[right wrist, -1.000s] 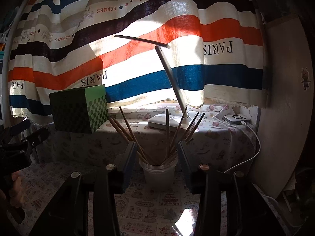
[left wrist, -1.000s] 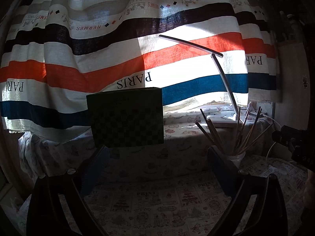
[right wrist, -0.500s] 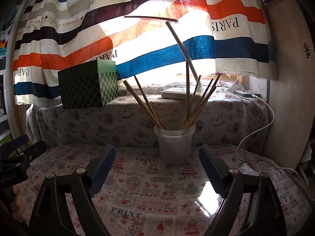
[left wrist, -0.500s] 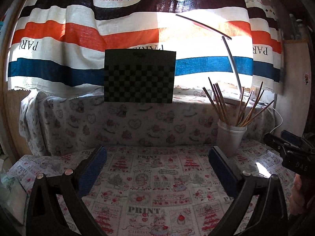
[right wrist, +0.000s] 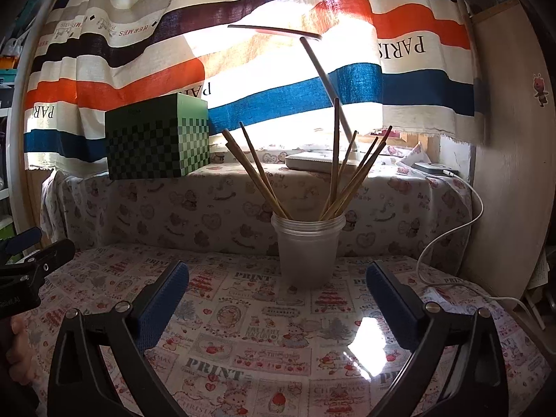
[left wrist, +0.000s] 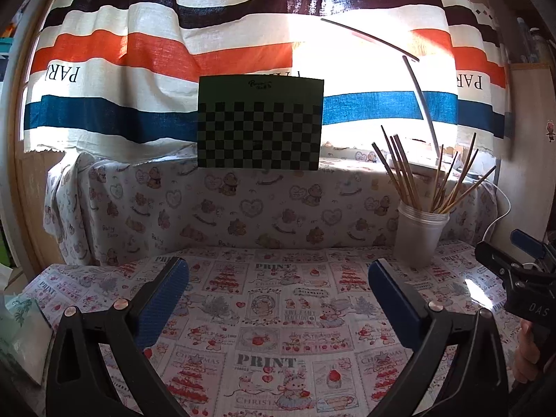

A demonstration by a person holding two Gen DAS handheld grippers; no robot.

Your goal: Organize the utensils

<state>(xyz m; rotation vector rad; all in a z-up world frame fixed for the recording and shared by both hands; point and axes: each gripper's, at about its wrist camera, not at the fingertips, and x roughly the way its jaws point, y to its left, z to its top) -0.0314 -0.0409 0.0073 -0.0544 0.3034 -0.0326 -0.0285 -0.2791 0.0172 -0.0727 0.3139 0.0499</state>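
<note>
Right wrist: cup (right wrist: 307,250) ahead of spread right gripper (right wrist: 277,290)

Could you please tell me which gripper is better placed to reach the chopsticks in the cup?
Right. The right gripper faces the cup of chopsticks head-on, open; from the left gripper the cup sits off to the right.

Curtain (left wrist: 166,52) is striped orange, blue, dark purple and cream; the box (right wrist: 156,139) is green-and-black checkered. Surface (right wrist: 260,340) cloth is white with red Christmas prints; chopsticks (right wrist: 333,173) are tan, cup (right wrist: 307,253) frosted translucent, claw pads (right wrist: 160,309) blue.
</note>
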